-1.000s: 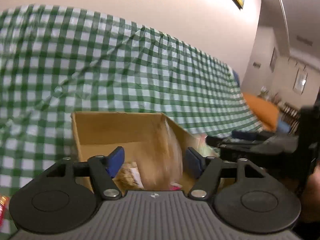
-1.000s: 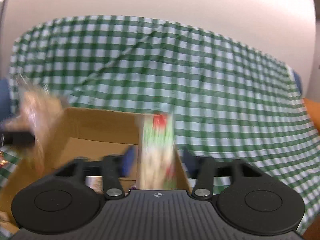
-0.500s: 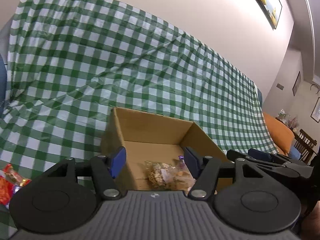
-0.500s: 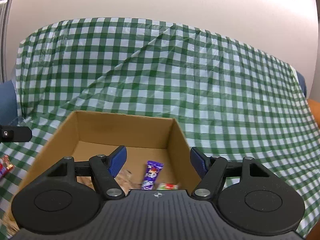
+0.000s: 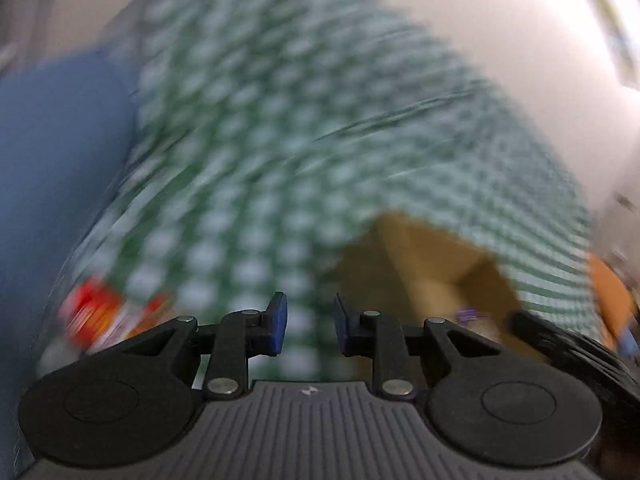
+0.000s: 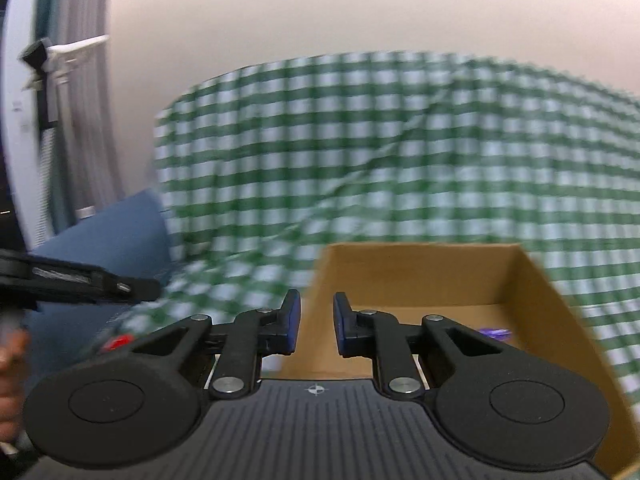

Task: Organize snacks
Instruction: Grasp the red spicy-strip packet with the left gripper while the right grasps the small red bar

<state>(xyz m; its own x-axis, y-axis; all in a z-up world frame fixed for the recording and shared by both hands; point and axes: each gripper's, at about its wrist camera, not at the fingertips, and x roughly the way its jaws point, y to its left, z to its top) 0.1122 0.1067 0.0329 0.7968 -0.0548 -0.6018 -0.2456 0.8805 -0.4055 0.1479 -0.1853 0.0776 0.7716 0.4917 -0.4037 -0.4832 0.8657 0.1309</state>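
An open cardboard box (image 6: pixel 420 276) stands on the green checked cloth (image 6: pixel 360 152), just right of my right gripper (image 6: pixel 316 312). A purple wrapper (image 6: pixel 496 332) lies on the box floor. The right jaws are closing with a narrow gap and nothing between them. The left wrist view is blurred. My left gripper (image 5: pixel 310 312) hangs over bare cloth left of the box (image 5: pixel 432 264), its jaws closing on nothing. Red and orange snack packets (image 5: pixel 94 316) lie on the cloth at its lower left. The purple wrapper (image 5: pixel 468 314) shows inside the box.
A blue cushion (image 5: pixel 60 160) borders the cloth on the left. An orange cushion (image 5: pixel 608 292) lies at the far right. The other gripper's black body (image 6: pixel 80 280) and a hand (image 6: pixel 10 360) show at the left of the right wrist view. A pale wall rises behind.
Both grippers let their snacks fall into the box, then swung left away from it. Both pairs of jaws have narrowed from wide to a small gap.
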